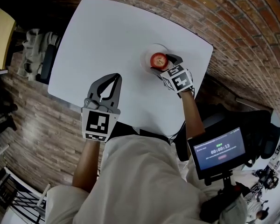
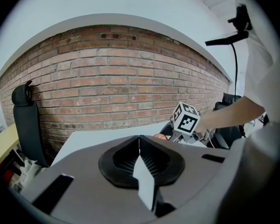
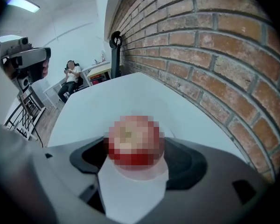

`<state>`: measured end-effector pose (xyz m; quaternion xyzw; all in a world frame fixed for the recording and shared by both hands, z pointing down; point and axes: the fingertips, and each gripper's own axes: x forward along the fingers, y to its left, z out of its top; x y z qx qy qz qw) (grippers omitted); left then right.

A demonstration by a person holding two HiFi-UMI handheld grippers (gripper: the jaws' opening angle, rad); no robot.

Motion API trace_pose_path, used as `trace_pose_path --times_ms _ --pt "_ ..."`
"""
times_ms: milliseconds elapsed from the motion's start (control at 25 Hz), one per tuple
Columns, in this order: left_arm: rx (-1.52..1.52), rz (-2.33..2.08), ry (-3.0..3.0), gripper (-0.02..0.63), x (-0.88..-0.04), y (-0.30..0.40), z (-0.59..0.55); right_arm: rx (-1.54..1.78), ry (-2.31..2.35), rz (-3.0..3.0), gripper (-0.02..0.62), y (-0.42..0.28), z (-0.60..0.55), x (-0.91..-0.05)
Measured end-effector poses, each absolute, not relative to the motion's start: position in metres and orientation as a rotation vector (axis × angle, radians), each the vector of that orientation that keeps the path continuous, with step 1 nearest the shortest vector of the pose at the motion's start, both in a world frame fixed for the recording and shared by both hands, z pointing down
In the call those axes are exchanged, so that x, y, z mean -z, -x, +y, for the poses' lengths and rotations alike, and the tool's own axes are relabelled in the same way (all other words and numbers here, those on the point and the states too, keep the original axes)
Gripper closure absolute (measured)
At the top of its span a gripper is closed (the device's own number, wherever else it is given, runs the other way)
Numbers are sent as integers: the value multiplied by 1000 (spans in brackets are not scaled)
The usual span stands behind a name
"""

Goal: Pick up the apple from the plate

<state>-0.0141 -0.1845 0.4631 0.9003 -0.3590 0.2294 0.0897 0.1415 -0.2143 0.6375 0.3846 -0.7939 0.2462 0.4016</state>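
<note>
Top of desk [image 1: 107, 36]: white, smooth, matt. Skin of apple [image 1: 158, 59]: red, glossy. The plate [image 1: 148, 52] is white and smooth; ceramic or plastic not determinable. Shells of left gripper [image 1: 115, 77] and right gripper [image 1: 165, 63]: grey matt plastic; pads [image 2: 123, 160] black, ribbed. Brick wall [image 2: 112, 78]: rough, matt. Shirt [image 1: 144, 181]: pale cloth, creased.

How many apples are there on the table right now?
1. The apple sits on the white plate near the table's far right corner, between the jaws of the right gripper. No other apple shows in any view.
</note>
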Motion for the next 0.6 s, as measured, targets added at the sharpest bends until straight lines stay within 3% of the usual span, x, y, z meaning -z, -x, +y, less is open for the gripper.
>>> trace_pose_path --times_ms 600 --pt "-615 -1025 -2829 600 -417 19 -174 -536 -1168 -2059 219 -134 -188 -549"
